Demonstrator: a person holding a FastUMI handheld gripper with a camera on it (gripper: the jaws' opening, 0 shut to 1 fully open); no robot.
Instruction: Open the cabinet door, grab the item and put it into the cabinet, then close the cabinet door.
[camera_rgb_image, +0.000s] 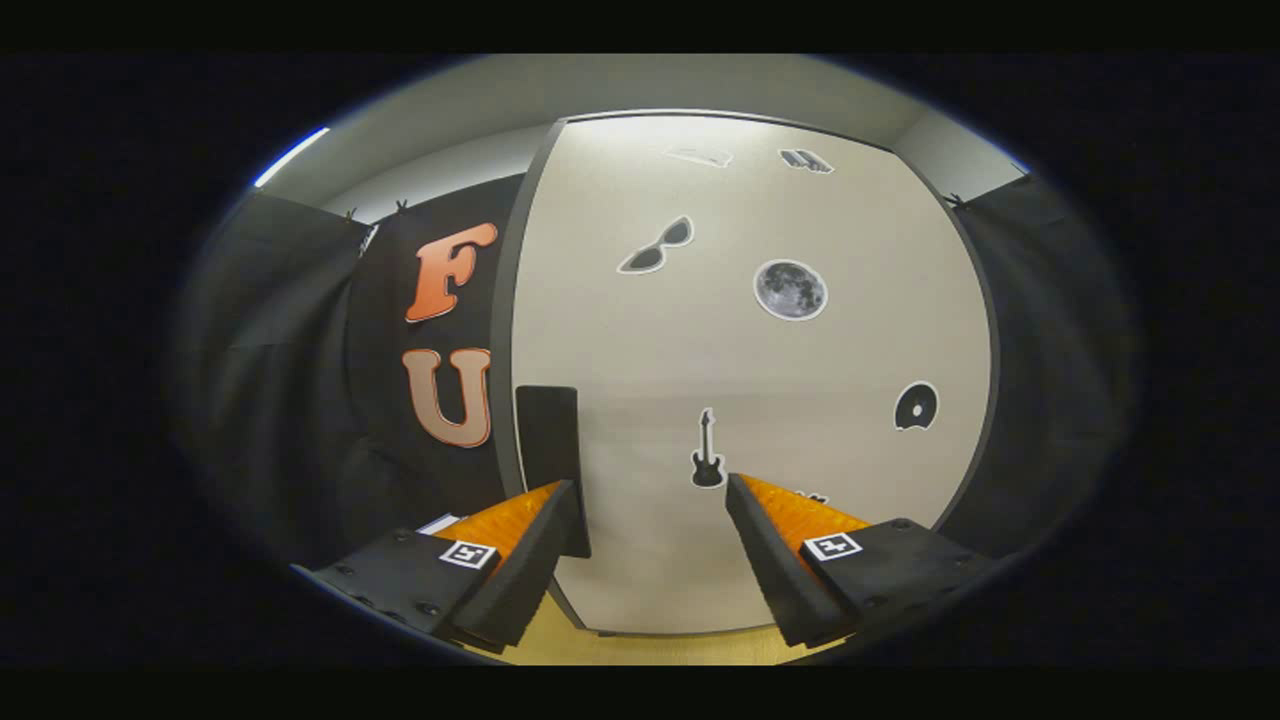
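Pale cabinet door (740, 400) just ahead of spread hand-held gripper (652, 490).

The cabinet door (740, 370) is pale beige with a dark edge; black-and-white stickers dot it: sunglasses (657, 247) at eleven o'clock, a grey moon (790, 290) at one, a black guitar (707, 450) at six; its handle (548, 440) is black; the bench (640, 648) is light wood-yellow.

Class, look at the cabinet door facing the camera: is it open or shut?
Shut, as far as shows: the cabinet door lies flat across the front, no interior visible. The hand-held gripper is open, empty, before it.
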